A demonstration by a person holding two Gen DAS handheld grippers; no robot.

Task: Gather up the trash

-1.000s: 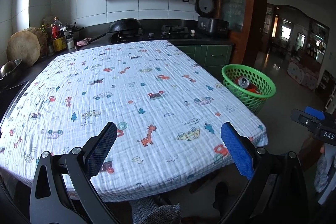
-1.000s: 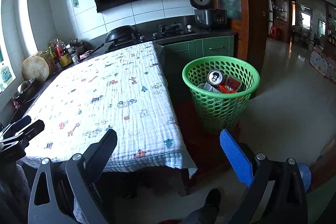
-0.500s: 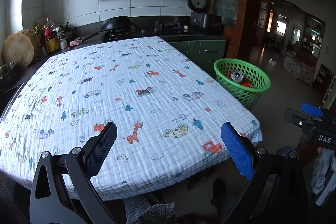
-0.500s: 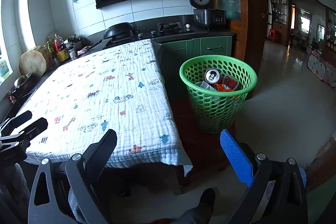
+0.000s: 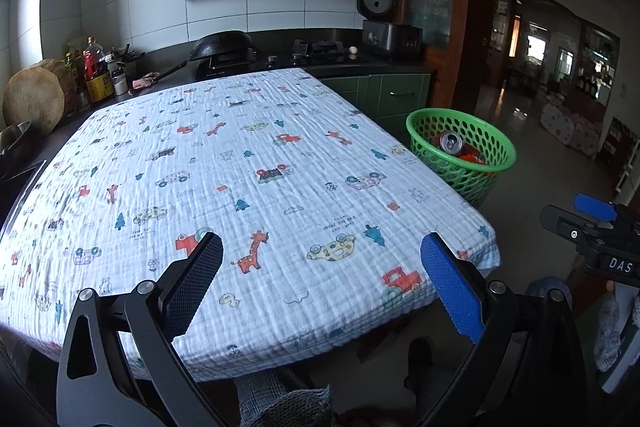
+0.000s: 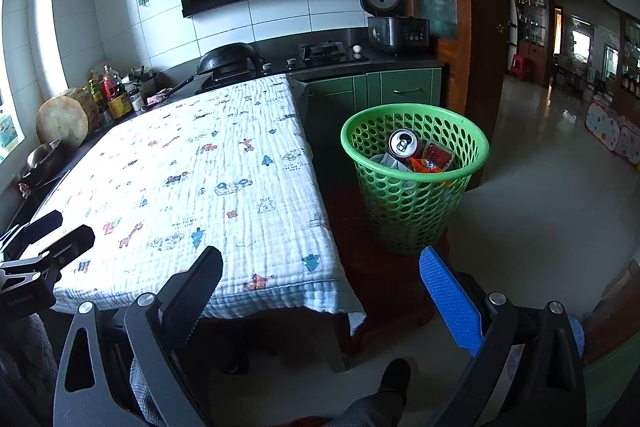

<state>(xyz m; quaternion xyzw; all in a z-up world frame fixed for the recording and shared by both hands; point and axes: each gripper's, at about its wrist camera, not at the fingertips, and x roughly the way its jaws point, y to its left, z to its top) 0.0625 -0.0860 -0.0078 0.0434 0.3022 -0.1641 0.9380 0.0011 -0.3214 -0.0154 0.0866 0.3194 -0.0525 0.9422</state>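
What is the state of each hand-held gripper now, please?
Left hand-held gripper: open, holding nothing.
Right hand-held gripper: open, holding nothing.

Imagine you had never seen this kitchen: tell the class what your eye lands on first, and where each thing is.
First comes the white cartoon-print cloth covering the table, filling the middle of both views. Next is the bright green basket on the floor beside the table's right edge, with a drink can and orange wrappers inside. Both tools, left and right, hang open and hold nothing.

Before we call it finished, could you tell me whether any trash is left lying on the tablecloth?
No, the tablecloth carries nothing; the can sits in the green basket.
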